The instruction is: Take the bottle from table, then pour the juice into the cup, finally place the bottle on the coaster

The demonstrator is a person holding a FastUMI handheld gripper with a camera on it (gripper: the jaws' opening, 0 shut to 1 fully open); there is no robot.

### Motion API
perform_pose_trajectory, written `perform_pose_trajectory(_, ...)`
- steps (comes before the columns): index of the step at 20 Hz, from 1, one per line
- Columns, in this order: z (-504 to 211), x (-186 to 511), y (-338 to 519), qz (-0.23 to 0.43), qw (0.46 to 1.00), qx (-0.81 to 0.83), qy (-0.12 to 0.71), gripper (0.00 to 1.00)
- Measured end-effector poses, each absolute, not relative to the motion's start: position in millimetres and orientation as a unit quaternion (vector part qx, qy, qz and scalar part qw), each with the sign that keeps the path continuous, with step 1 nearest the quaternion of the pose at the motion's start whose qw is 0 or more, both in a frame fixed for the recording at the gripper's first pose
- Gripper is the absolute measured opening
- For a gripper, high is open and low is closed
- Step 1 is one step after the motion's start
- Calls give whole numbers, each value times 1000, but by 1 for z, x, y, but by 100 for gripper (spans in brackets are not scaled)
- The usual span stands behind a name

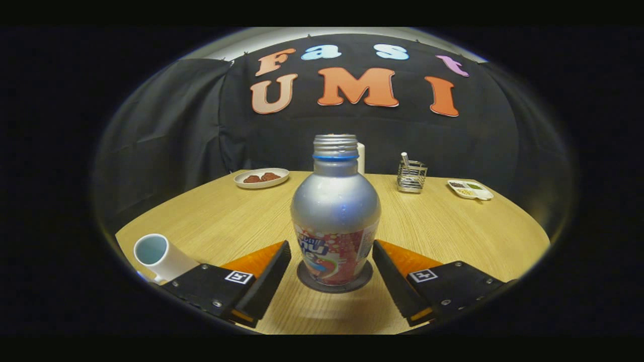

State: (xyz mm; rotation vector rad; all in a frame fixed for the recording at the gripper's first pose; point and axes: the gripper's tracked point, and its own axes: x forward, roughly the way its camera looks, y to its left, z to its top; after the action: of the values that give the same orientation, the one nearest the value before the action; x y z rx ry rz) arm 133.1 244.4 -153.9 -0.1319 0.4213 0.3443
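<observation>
**Gripper view: bottle upright on the coaster, fingers spread to either side**

Gripper view shows the round light wooden table (453,226) running from near to far, with the silver metal bottle (335,211) standing upright at its near middle. The bottle has a threaded open neck, a blue ring below it and a printed red-and-white label around its lower body. Its base rests on the dark round coaster (307,282), whose rim shows all around the foot.

The gripper (332,269) sits wide open. One finger lies to the left of the bottle's base and one to the right, with a gap of bare table on each side, so neither presses on it.

The white cylindrical cup (157,255) lies at the near left, beside the left finger, its pale blue inside facing this way. Whether it is tipped over or merely looks so through the lens, I cannot tell.

At the far side stand a white plate of brown food (261,177) on the left, and a wire mesh holder (411,176) and a white divided tray (470,189) on the right.

By my reading the bottle is placed and the step is the release. To do it well, draw straight back toward the near edge with the fingers level and spread, so that no tip clips the label. Avoid drifting left, where the cup is close.
</observation>
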Motion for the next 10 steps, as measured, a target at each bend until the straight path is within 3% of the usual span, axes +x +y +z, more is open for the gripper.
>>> perform_pose_trajectory(10,-106,92,248,139,973,-59,177,97)
